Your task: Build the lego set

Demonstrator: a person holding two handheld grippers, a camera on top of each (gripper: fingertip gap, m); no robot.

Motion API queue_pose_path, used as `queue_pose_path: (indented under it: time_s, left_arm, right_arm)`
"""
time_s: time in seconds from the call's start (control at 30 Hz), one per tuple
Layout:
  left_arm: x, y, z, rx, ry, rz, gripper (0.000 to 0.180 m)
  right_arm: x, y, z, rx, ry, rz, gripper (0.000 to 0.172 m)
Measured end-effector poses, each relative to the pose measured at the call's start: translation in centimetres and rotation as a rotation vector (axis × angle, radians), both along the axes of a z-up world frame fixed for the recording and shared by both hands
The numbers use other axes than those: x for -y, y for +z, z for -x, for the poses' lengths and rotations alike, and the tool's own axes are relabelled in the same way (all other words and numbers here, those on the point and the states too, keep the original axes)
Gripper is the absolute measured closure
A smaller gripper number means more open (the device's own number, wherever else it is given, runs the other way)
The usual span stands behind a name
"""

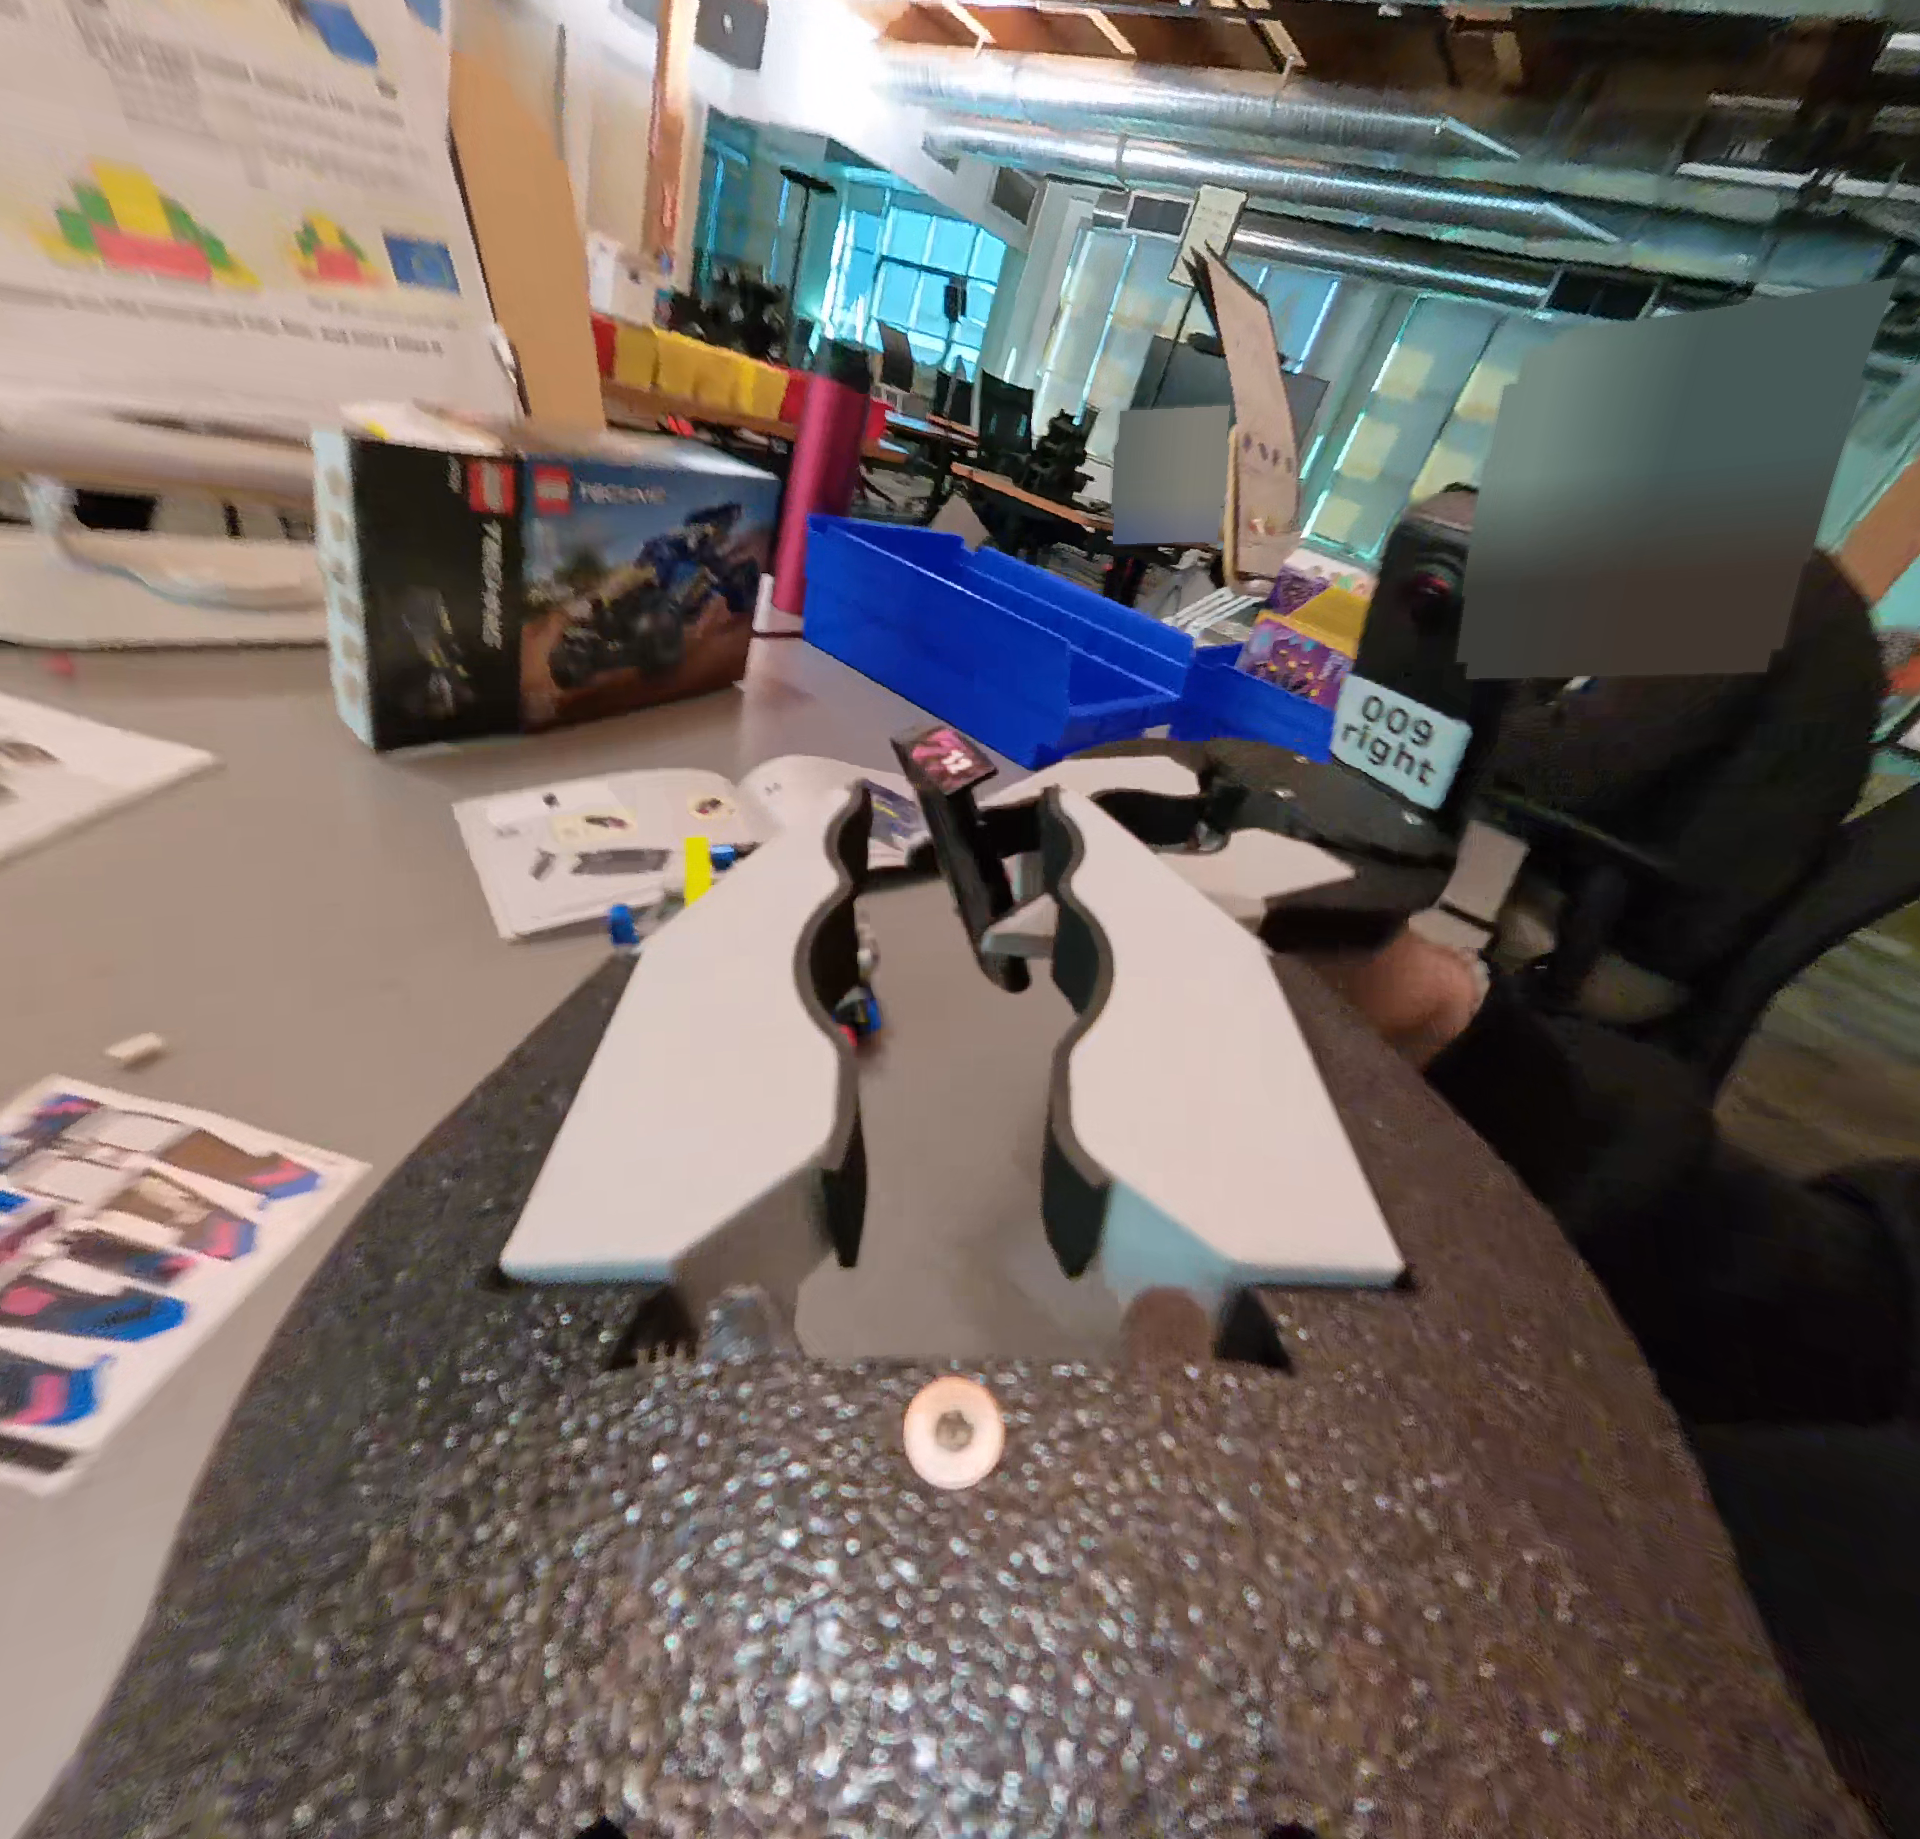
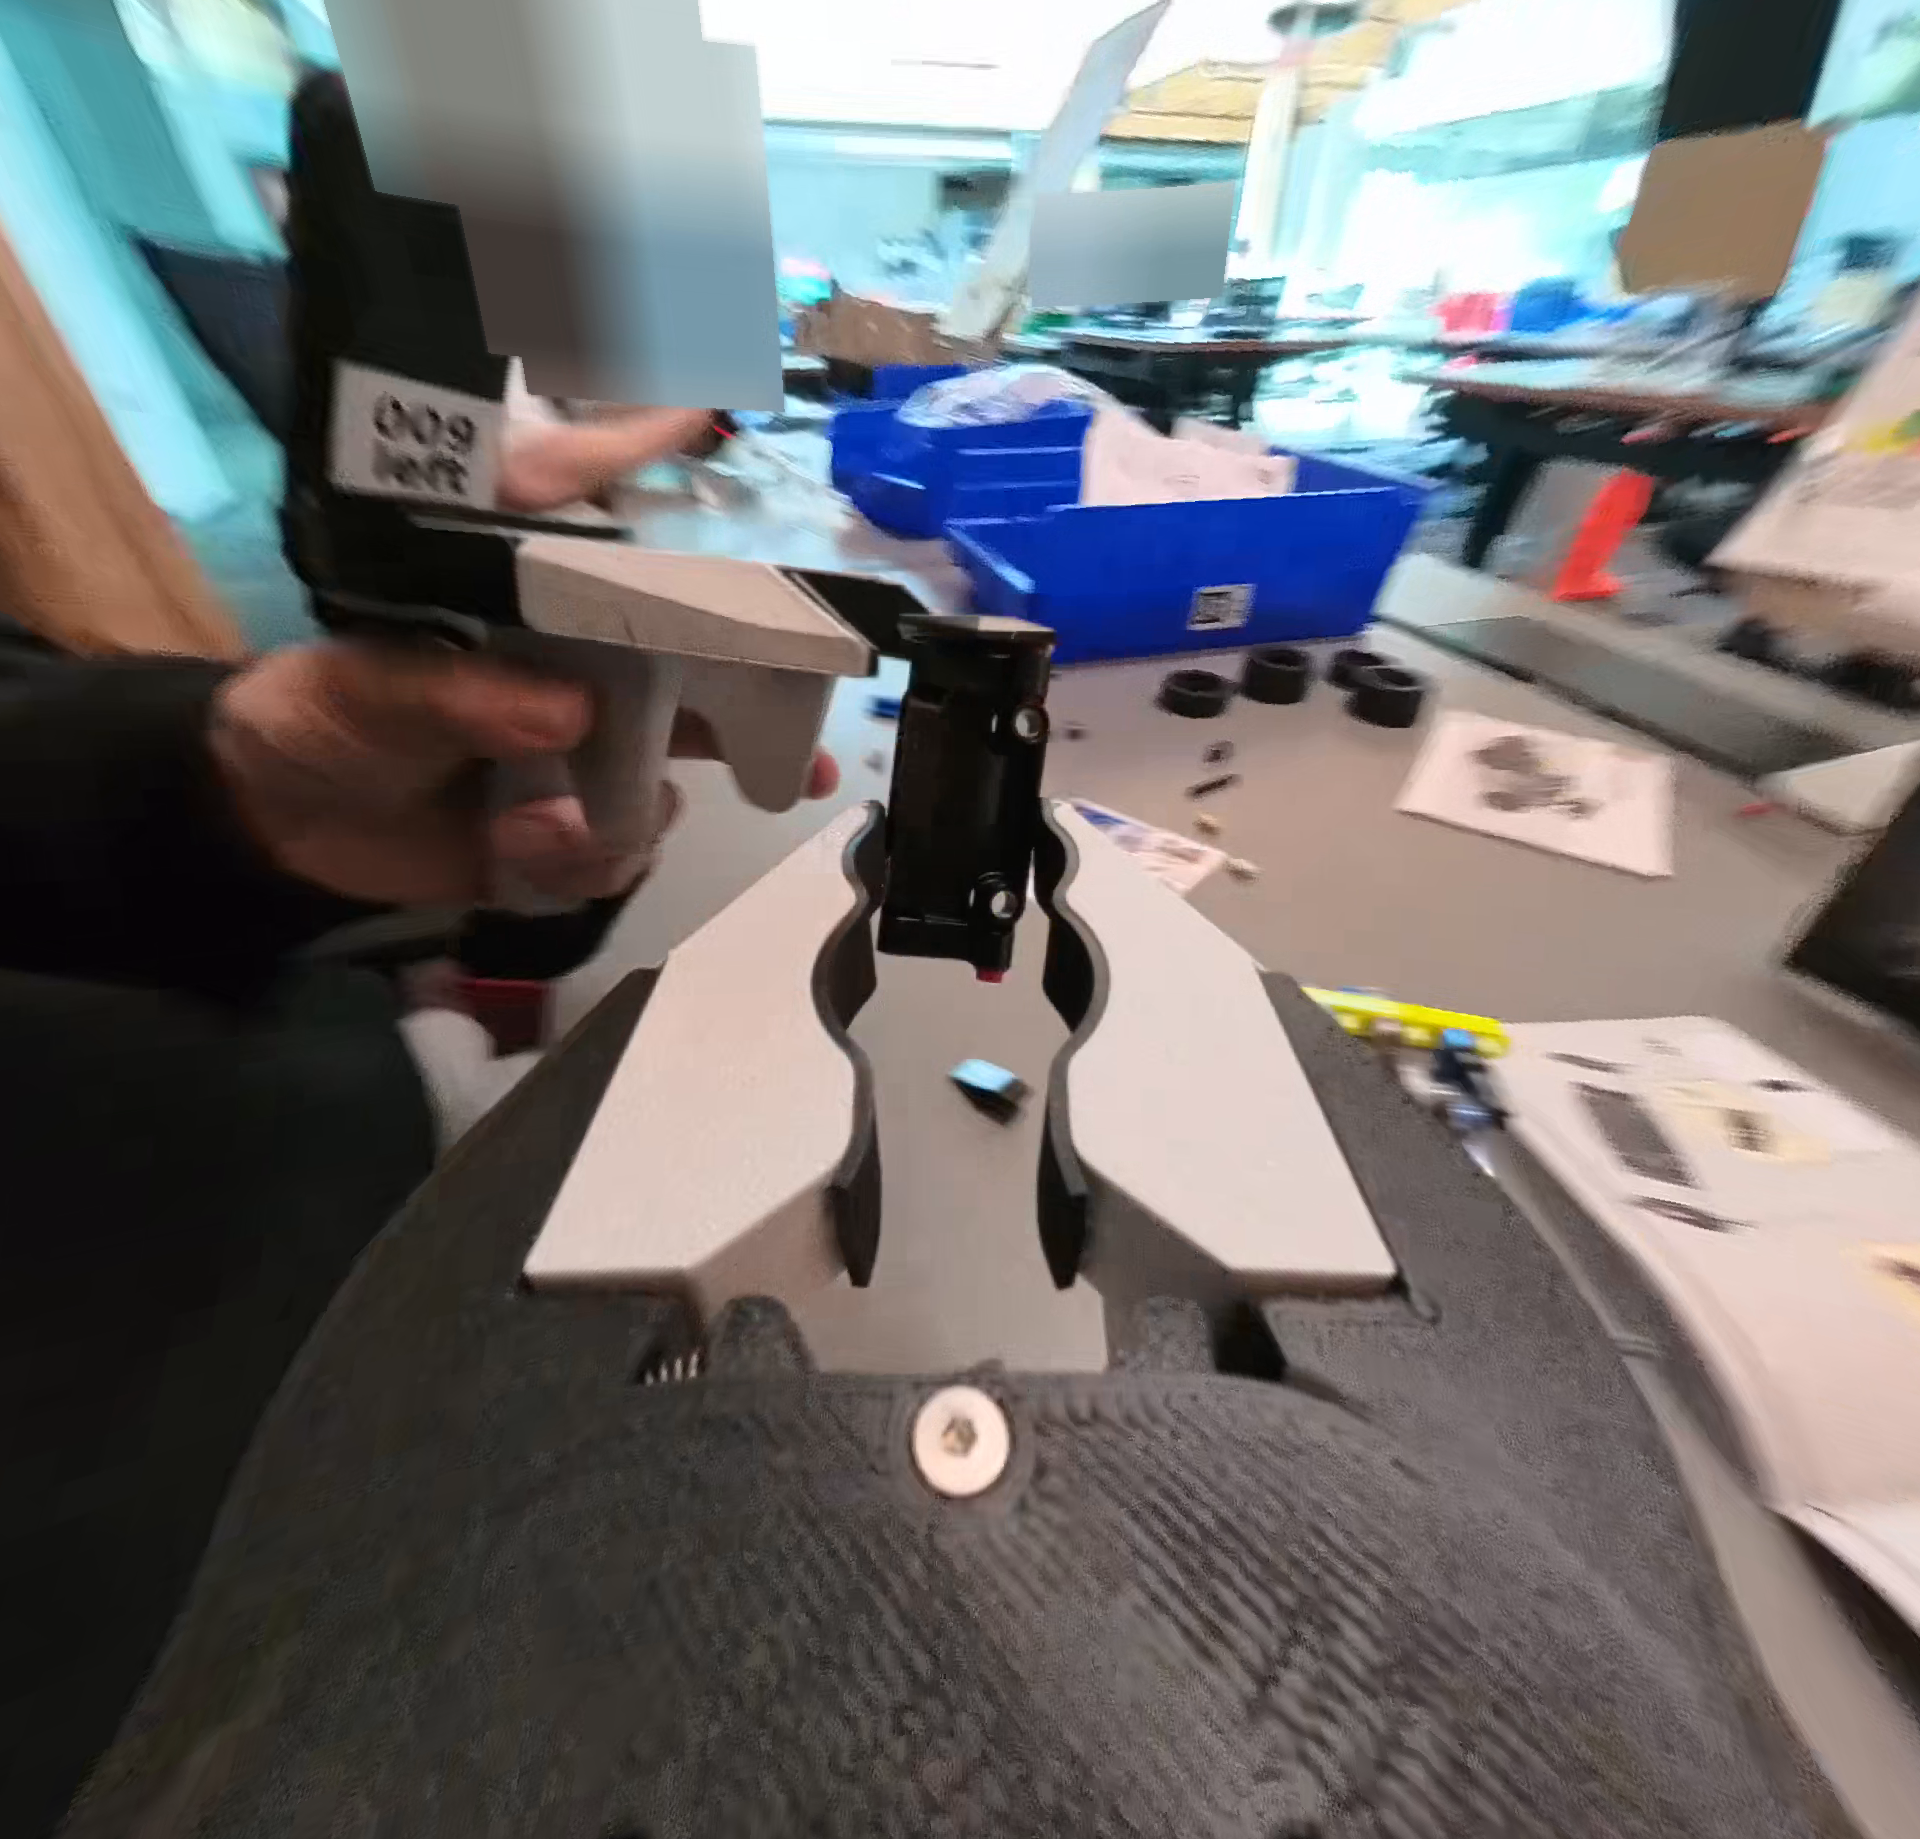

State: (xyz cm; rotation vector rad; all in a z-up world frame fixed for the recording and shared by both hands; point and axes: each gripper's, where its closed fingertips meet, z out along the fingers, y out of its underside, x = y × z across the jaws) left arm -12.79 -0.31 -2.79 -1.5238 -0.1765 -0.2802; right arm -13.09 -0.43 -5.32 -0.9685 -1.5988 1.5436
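Observation:
My right gripper is shut on a black brick-built assembly and holds it upright above the grey table. Both pads press on its sides. A red pin end shows at its bottom, and the left wrist view shows a pink sticker on its top. In that view the assembly stands between the fingers of my left gripper, which is open, with a gap on its left side. The right gripper's body reaches in from the right. In the right wrist view the left gripper sits level with the assembly's top.
Blue bins and a boxed building set stand at the back of the table. An open instruction booklet and a sticker sheet lie flat. Several black tyres, a yellow beam and a small dark piece lie loose. My two grippers' fingertips are within a few centimetres of each other. It is some 30 cm from my right tips to the boxed building set.

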Motion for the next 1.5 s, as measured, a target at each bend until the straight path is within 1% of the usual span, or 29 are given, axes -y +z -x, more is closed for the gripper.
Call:
queue_pose_path:
  time_s: [0.03, 0.1, 0.17, 0.23, 0.37, 0.43, 0.5, 0.57, 0.73, 0.8, 0.9, 1.03, 1.1, 1.17, 1.27, 1.33, 1.37, 1.43, 1.5]
  left_arm:
    - [0.6, 0.3, 0.2, -0.048, 0.016, -0.006, 0.148]
    - [1.8, 0.6, 0.6, -0.160, 0.050, 0.002, 0.147]
    - [3.0, 0.5, 1.3, -0.282, 0.102, 0.027, 0.147]
    - [4.0, 0.4, 1.9, -0.361, 0.147, 0.055, 0.147]
    - [5.3, -0.2, 2.9, -0.394, 0.205, 0.079, 0.150]
    - [5.6, -1.1, 3.6, -0.407, 0.229, 0.117, 0.150]
    - [5.7, -2.3, 4.2, -0.414, 0.240, 0.159, 0.151]
    - [5.4, -3.6, 4.7, -0.400, 0.229, 0.204, 0.152]
    - [5.0, -7.9, 5.9, -0.350, 0.175, 0.383, 0.151]
    - [5.2, -9.2, 6.5, -0.370, 0.177, 0.434, 0.150]
    - [5.5, -10.4, 7.5, -0.391, 0.191, 0.479, 0.149]
    - [5.3, -10.9, 8.3, -0.350, 0.198, 0.499, 0.148]
    - [5.0, -10.9, 8.7, -0.335, 0.203, 0.498, 0.149]
    - [4.8, -11.2, 8.6, -0.317, 0.172, 0.515, 0.149]
    - [4.5, -11.8, 8.5, -0.296, 0.138, 0.549, 0.150]
    - [4.2, -12.0, 8.5, -0.306, 0.123, 0.557, 0.150]
    - [4.0, -12.0, 8.5, -0.316, 0.123, 0.557, 0.151]
    - [3.5, -11.5, 8.7, -0.345, 0.136, 0.529, 0.155]
    - [3.1, -11.1, 8.6, -0.365, 0.131, 0.500, 0.157]
  right_arm:
    - [0.3, 0.3, -0.2, 0.022, 0.059, 0.073, 0.146]
    - [0.0, 0.8, -0.1, 0.031, 0.090, 0.142, 0.146]
    - [0.6, 1.1, -0.4, 0.038, 0.164, 0.136, 0.146]
    - [1.2, 1.1, -0.7, 0.046, 0.229, 0.102, 0.146]
    - [2.7, 0.7, -3.1, 0.036, 0.443, 0.000, 0.147]
    - [2.1, 0.4, -4.2, 0.047, 0.488, -0.026, 0.147]
    - [0.9, 0.0, -5.1, 0.062, 0.501, -0.040, 0.147]
    - [-1.1, -0.4, -5.7, 0.078, 0.468, -0.053, 0.146]
    - [-8.0, -3.4, -6.7, 0.223, 0.252, -0.144, 0.147]
    - [-9.8, -4.0, -7.6, 0.257, 0.211, -0.133, 0.147]
    - [-11.4, -4.8, -8.3, 0.277, 0.184, -0.090, 0.147]
    - [-12.2, -5.9, -8.3, 0.307, 0.181, -0.077, 0.147]
    - [-12.0, -5.7, -8.2, 0.284, 0.215, -0.079, 0.146]
    - [-11.8, -4.8, -7.9, 0.235, 0.237, -0.066, 0.147]
    - [-11.2, -3.1, -7.8, 0.145, 0.290, -0.002, 0.147]
    - [-10.0, -2.4, -8.4, 0.106, 0.387, 0.061, 0.147]
    - [-9.8, -2.5, -8.4, 0.108, 0.402, 0.078, 0.146]
    - [-10.2, -2.4, -8.1, 0.080, 0.375, 0.126, 0.146]
    - [-10.2, -1.3, -8.3, 0.031, 0.398, 0.253, 0.147]
